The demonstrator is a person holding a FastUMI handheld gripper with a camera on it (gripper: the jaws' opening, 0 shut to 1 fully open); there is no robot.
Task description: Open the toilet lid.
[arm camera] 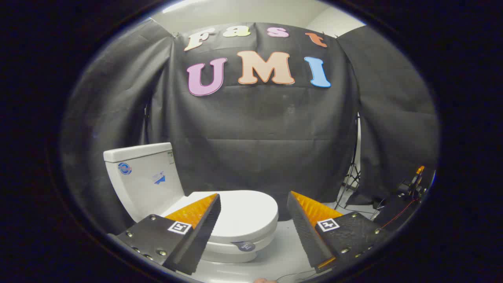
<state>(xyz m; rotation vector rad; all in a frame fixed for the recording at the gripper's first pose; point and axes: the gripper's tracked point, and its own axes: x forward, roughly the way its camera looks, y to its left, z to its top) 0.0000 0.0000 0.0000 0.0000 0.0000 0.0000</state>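
A white toilet stands ahead, its tank (pixel 143 177) to the left behind the bowl. Its lid (pixel 243 212) lies flat and closed over the seat, with the front rim pointing right. My gripper (pixel 253 200) is open, fingers wide apart, with nothing between them. The left finger (pixel 204 224) overlaps the near left part of the lid in the view; the right finger (pixel 304 228) sits just past the lid's front edge. The gripper hovers short of the toilet and touches nothing.
Black cloth walls close in the booth behind and on both sides. A light stand's legs (pixel 351 177) and some gear with red cables (pixel 408 192) sit on the pale floor (pixel 287 243) to the right of the toilet.
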